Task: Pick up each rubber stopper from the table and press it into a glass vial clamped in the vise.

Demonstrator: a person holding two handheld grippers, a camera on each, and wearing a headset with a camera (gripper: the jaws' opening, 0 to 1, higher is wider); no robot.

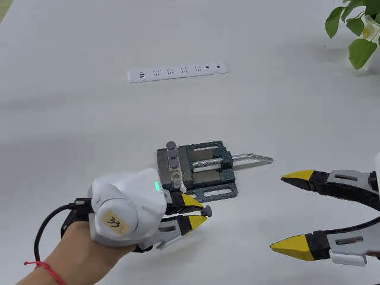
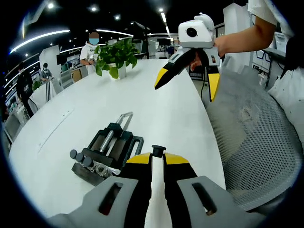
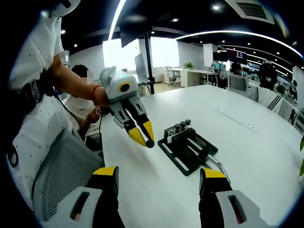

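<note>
Now vise [image 1: 205,169] holds four vials [image 1: 173,155]; left gripper [image 1: 200,212] pinches one stopper [image 1: 207,211].

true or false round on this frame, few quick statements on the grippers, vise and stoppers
1. The left hand-held gripper is shut on a rubber stopper. True.
2. The right hand-held gripper grips a vial. False: its jaws stand wide apart and empty.
3. The vise sits on the white table. True.
4. The power strip lies between the vise and the person. False: it lies beyond the vise.
5. Every clamped vial is stoppered. False: one open vial has none.
</note>
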